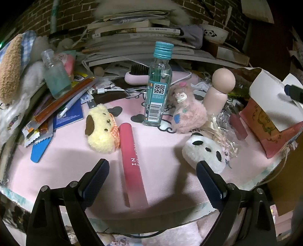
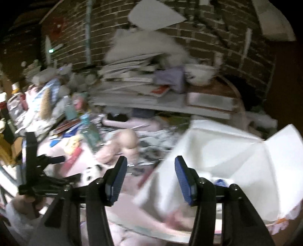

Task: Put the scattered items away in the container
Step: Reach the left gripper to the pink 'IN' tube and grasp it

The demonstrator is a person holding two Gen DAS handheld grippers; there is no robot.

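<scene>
The left wrist view looks forward and steeply down along its own fingers [image 1: 100, 179] onto a pink mat [image 1: 72, 162], close above the near edge of the table, facing a brick wall [image 1: 208, 11] behind a stack of books [image 1: 136, 28]. The right wrist view, blurred, sits further right and a little higher, also tilted down toward the same wall [image 2: 217, 37], with an open white box [image 2: 227, 151] just beyond its fingers [image 2: 116, 181]. Both views share the book stack [image 2: 128, 75], the teal-capped bottle [image 1: 159, 85] [image 2: 90, 130] and the box [image 1: 269, 102]; the right view also catches the left gripper [image 2: 47, 160] at its left side
</scene>
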